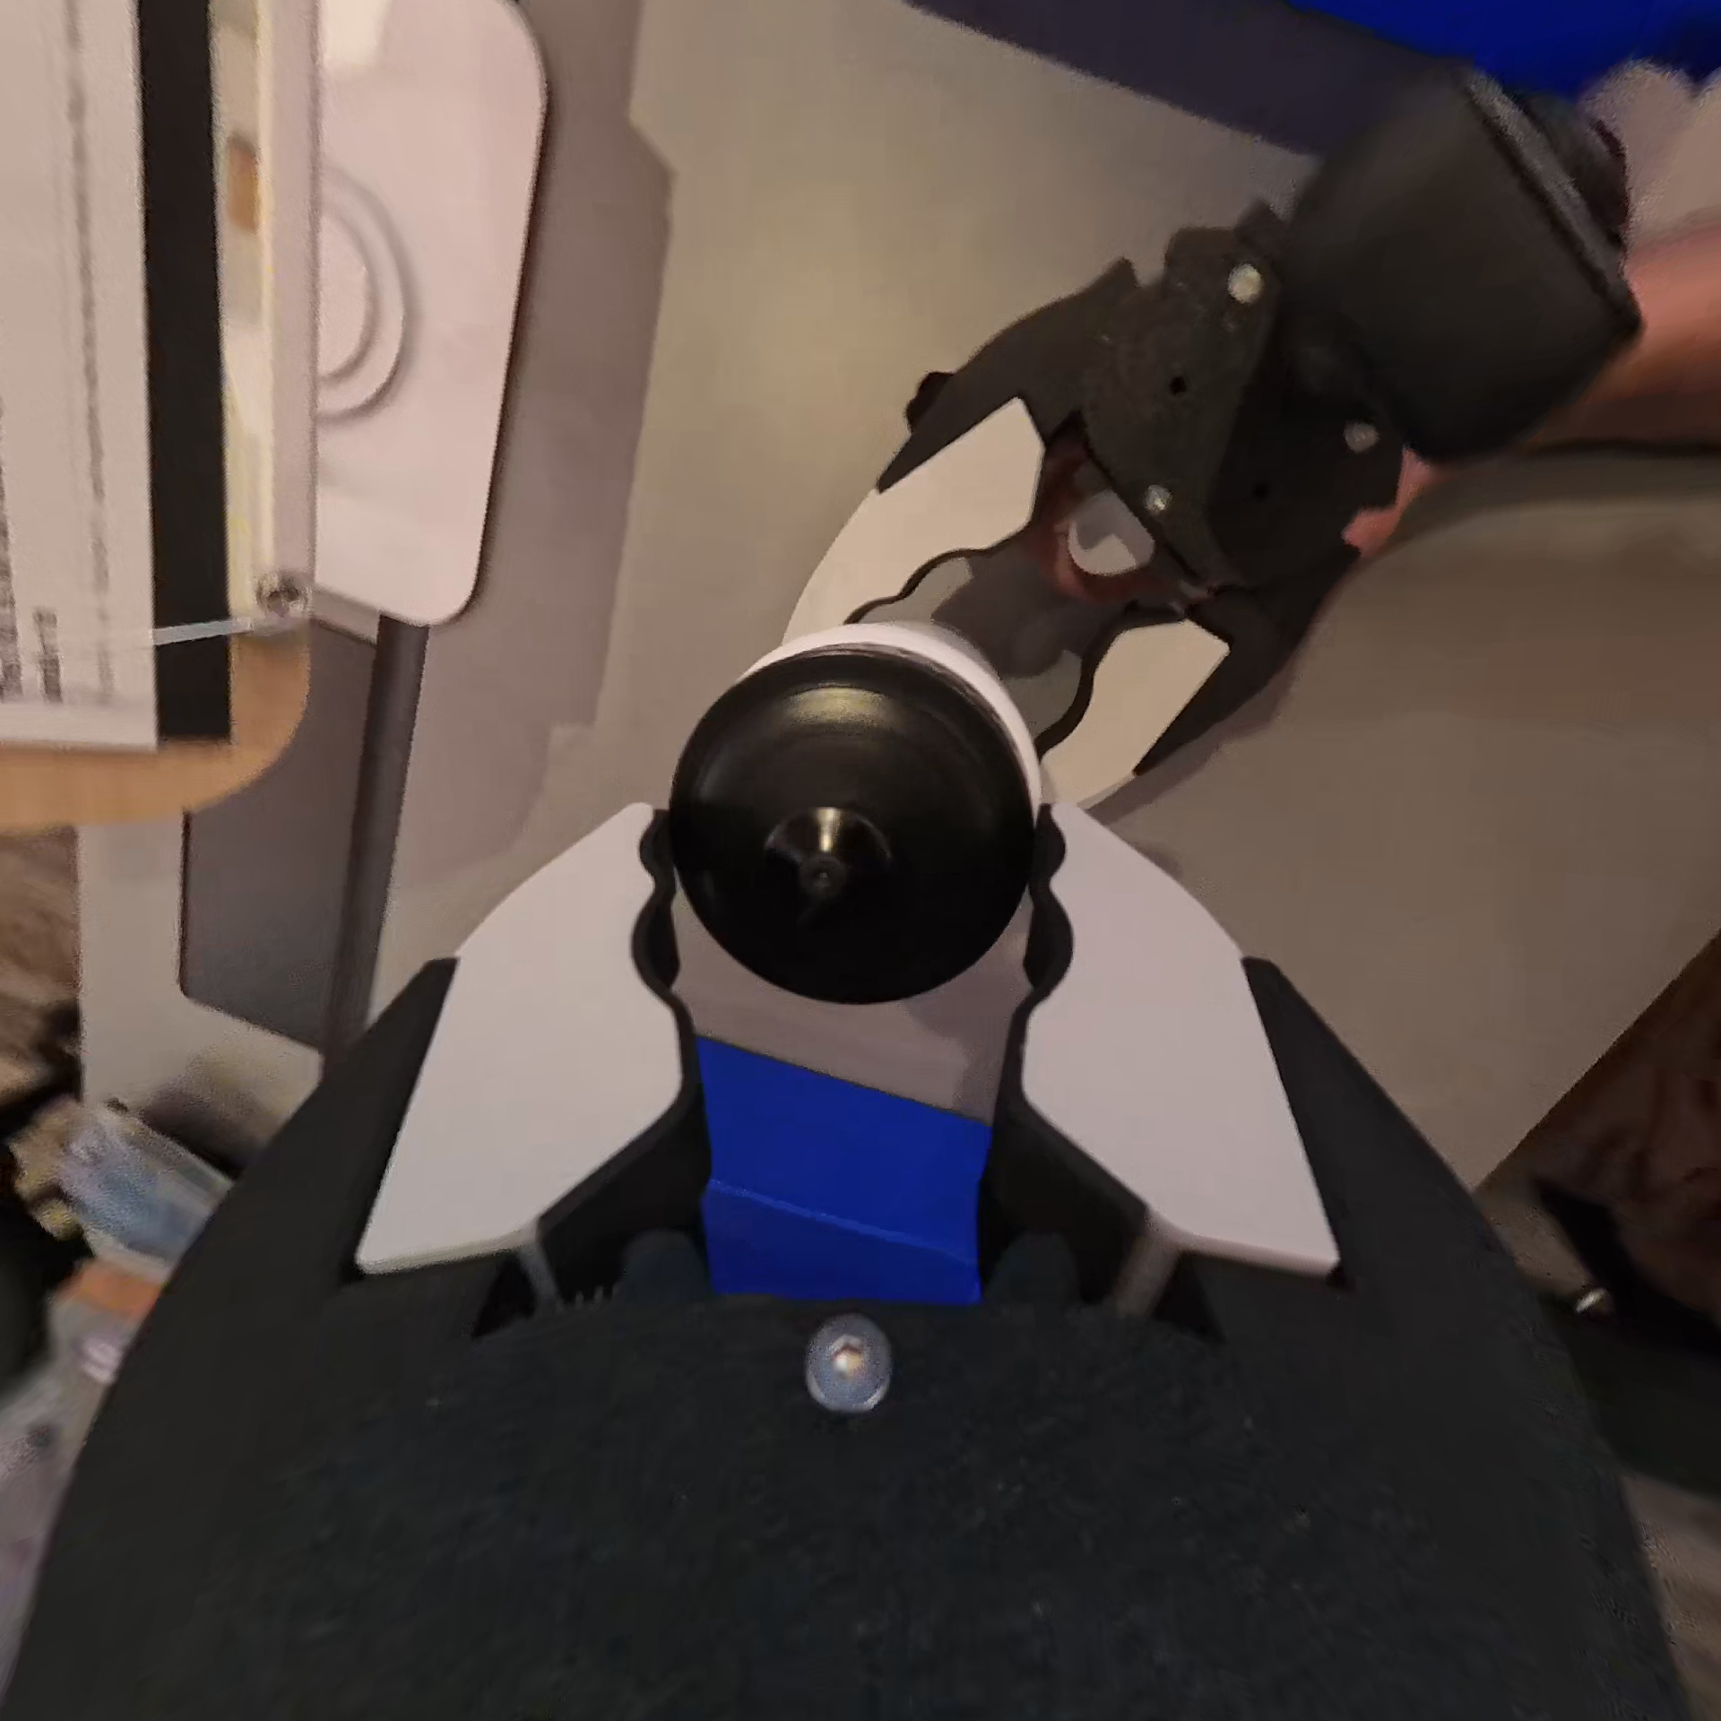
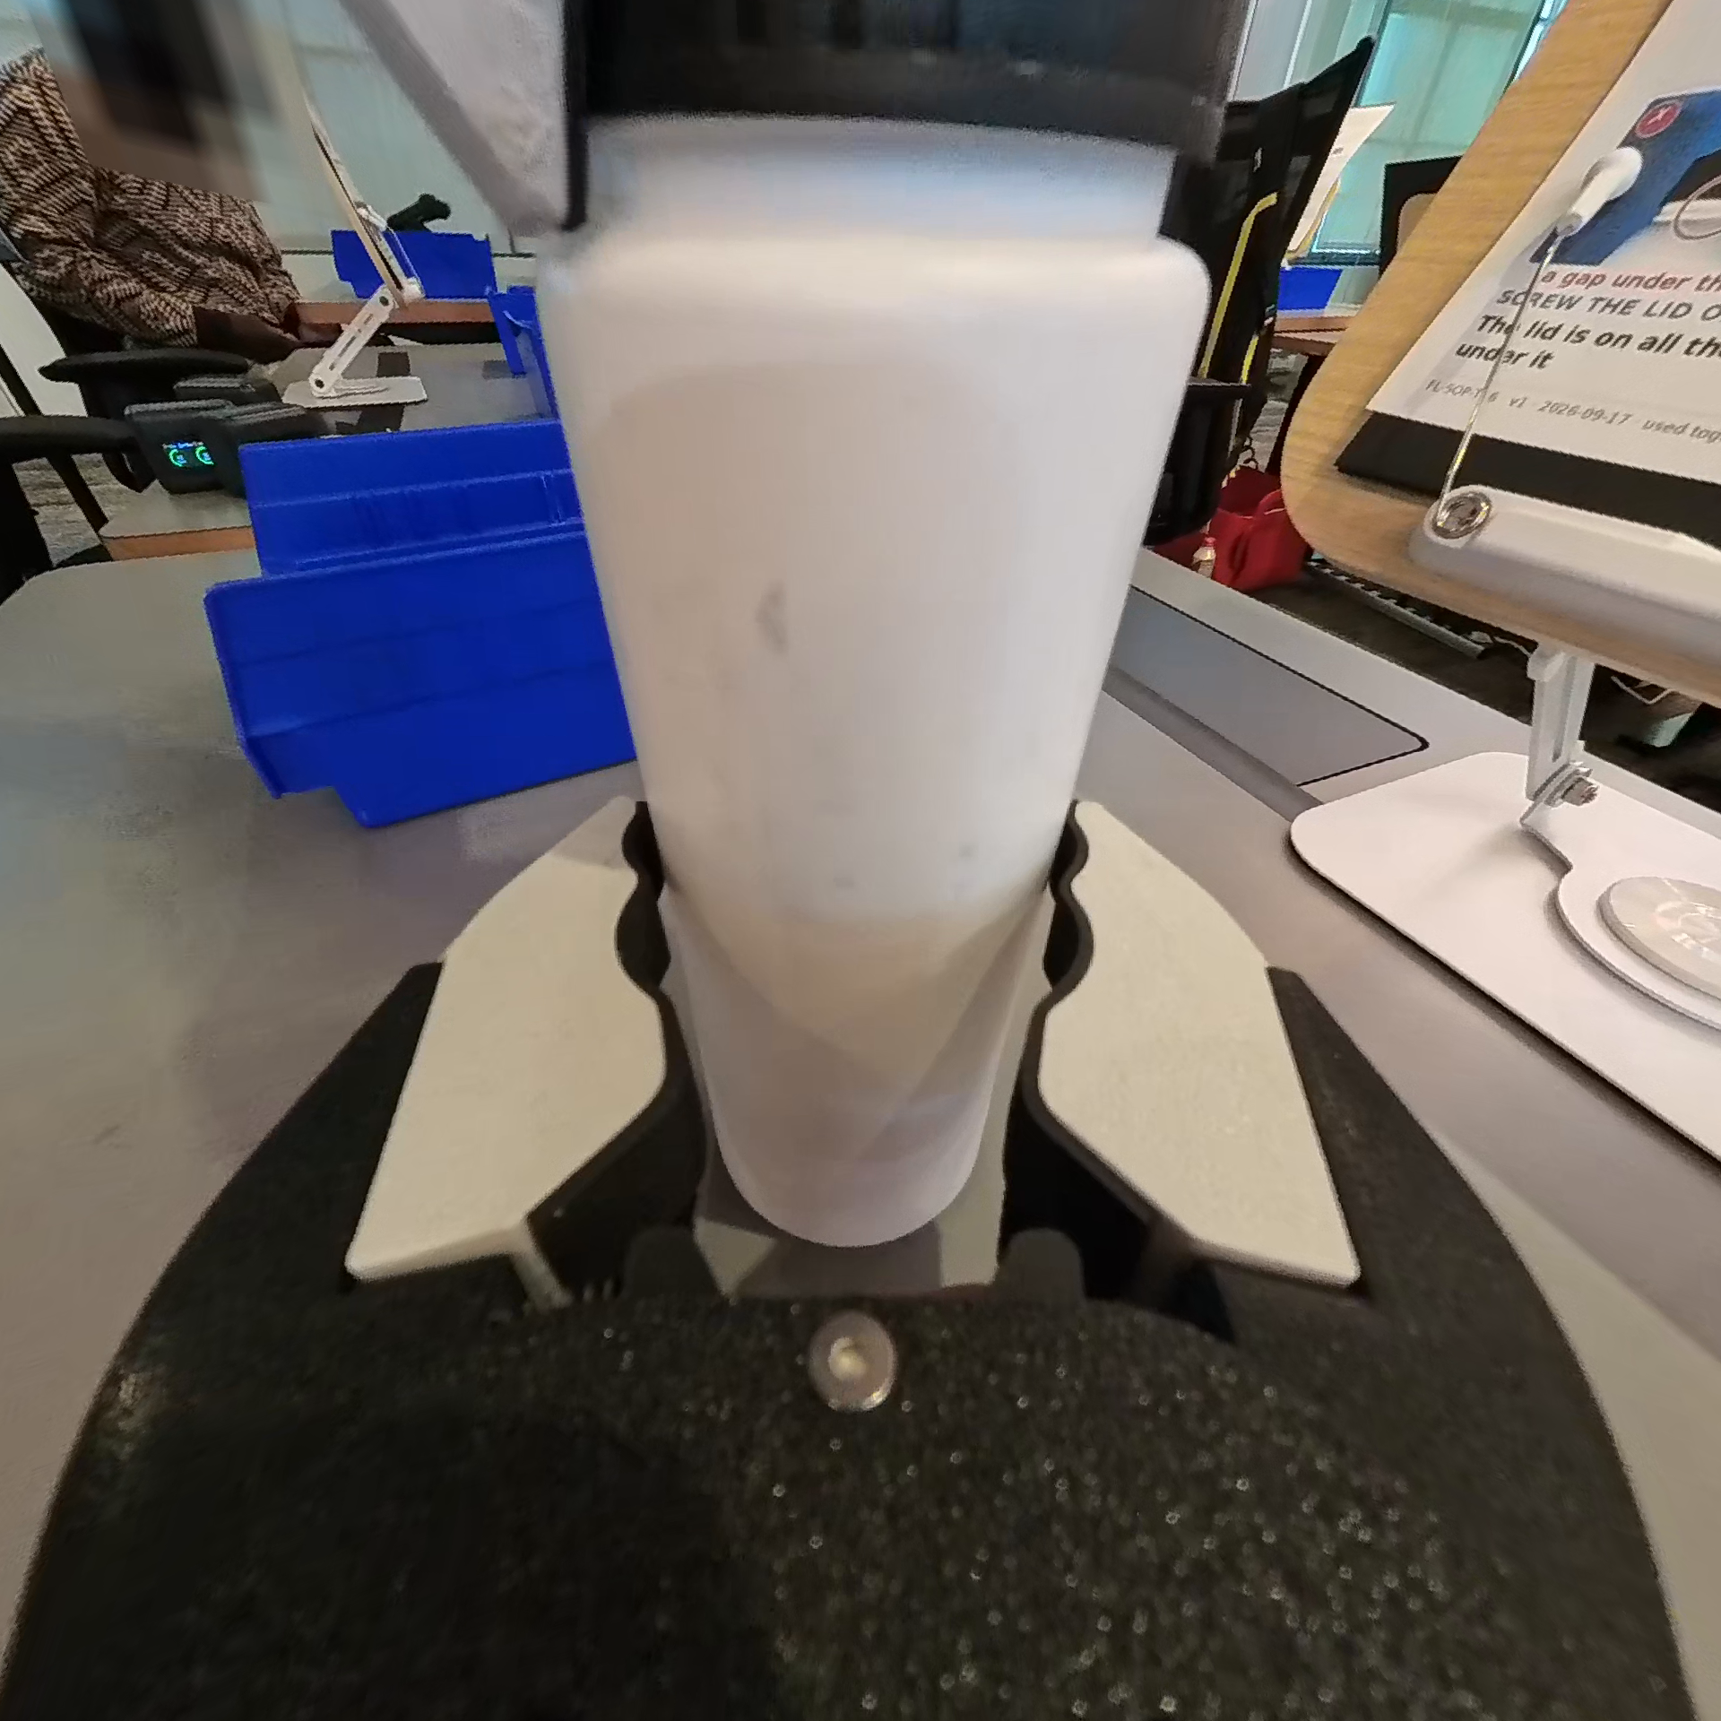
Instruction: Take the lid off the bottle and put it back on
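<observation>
In the lower centre of the right wrist view, the right gripper [image 2: 852, 894] clamps the white bottle [image 2: 857, 559] low on its body, both dark wavy pads pressed against its sides. This grip likely serves as the anchor, holding the body against turning while the other tool works the top. The bottle rises up the middle of the frame; at the top edge the black lid [image 2: 885, 102] is on its neck, with dark parts of the other tool around it, too blurred to read closely.

In the left wrist view, looking straight down, the left gripper [image 1: 852, 871] holds that lid [image 1: 852, 824] at frame centre, its pads [image 1: 657, 894] set against opposite edges of the black disc, a sensible hold for twisting. A white rim of the bottle shows just behind the lid. Whether the lid is coming off or going back on cannot be told.

Farther off, upper right, the right gripper [image 1: 1052, 652] reaches in from a person's hand [image 1: 1667, 307]. Beyond, blue bins [image 2: 410, 615] sit on the grey table [image 2: 140, 792] at mid left, and a stand with a printed sheet [image 2: 1565, 307] fills the upper right.
</observation>
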Demonstrator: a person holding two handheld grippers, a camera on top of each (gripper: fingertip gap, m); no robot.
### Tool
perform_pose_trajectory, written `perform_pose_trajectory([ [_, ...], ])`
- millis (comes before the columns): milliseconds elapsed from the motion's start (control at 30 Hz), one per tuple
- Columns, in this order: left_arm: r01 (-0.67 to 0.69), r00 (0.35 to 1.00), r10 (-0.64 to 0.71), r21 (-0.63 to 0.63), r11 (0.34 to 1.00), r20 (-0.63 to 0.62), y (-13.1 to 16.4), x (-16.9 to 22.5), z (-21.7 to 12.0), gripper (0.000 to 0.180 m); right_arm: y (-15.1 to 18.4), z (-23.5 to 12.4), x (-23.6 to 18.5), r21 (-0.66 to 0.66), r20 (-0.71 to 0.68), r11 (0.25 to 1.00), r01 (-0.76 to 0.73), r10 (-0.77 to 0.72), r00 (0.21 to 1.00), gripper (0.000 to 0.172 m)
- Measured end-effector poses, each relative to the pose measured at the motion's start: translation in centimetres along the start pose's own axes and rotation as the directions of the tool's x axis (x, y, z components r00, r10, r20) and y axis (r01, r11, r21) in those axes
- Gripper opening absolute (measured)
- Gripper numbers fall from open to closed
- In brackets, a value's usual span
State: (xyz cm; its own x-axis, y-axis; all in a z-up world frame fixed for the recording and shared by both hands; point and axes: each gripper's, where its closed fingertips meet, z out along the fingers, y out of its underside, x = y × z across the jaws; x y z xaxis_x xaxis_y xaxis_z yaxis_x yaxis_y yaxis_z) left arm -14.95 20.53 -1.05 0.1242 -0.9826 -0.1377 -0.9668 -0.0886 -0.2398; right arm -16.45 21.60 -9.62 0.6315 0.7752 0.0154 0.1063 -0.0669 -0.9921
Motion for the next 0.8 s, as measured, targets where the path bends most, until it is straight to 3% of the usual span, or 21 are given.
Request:
perform_pose_trajectory([
  [100,0.214,0.975,-0.213,-0.01,0.977,0.071,0.1,0.0,-0.1,0.073,0.0,0.0,0.0,-0.003,0.0,1.0,0.002,-0.002,1.0,0.08],
  [167,0.388,0.918,-0.386,-0.008,0.922,0.092,0.1,0.0,-0.1,0.073,0.0,0.1,-0.1,-0.005,0.0,1.0,0.003,-0.003,1.0,0.08],
  [233,0.42,0.902,-0.415,-0.013,0.908,0.117,0.0,0.0,-0.1,0.073,0.0,0.0,-0.1,-0.005,-0.001,1.0,0.001,-0.001,1.0,0.08],
  [300,0.383,0.918,-0.379,-0.018,0.923,0.117,-0.2,0.1,-0.1,0.073,0.1,0.0,-0.1,-0.006,-0.002,1.0,-0.002,0.002,1.0,0.08],
  [400,0.236,0.97,-0.232,-0.057,0.97,0.073,0.1,0.2,-0.6,0.094,0.1,0.1,-0.1,-0.008,-0.002,1.0,0.001,-0.001,1.0,0.08],
  [467,0.024,0.994,-0.018,-0.051,0.998,0.112,0.5,-1.3,-1.3,0.088,0.1,0.1,-0.1,-0.005,0.001,1.0,0.0,0.0,1.0,0.08],
  [500,-0.083,0.99,0.087,-0.04,0.996,0.113,0.7,-1.7,-1.6,0.093,0.1,0.1,-0.1,-0.005,0.003,1.0,0.0,0.001,1.0,0.08],
  [567,-0.23,0.973,0.23,-0.003,0.973,0.033,1.0,-1.2,-1.9,0.082,0.1,0.1,-0.1,-0.005,0.004,1.0,-0.001,0.001,1.0,0.08],
  [600,-0.268,0.963,0.268,0.008,0.963,-0.013,1.2,-0.8,-1.9,0.075,0.1,0.1,-0.1,-0.005,0.004,1.0,-0.001,0.001,1.0,0.08],
  [800,-0.239,0.952,0.246,0.062,0.969,-0.18,-0.1,-0.3,-0.9,0.076,0.1,0.1,-0.1,-0.005,0.007,1.0,-0.003,0.003,1.0,0.08],
])
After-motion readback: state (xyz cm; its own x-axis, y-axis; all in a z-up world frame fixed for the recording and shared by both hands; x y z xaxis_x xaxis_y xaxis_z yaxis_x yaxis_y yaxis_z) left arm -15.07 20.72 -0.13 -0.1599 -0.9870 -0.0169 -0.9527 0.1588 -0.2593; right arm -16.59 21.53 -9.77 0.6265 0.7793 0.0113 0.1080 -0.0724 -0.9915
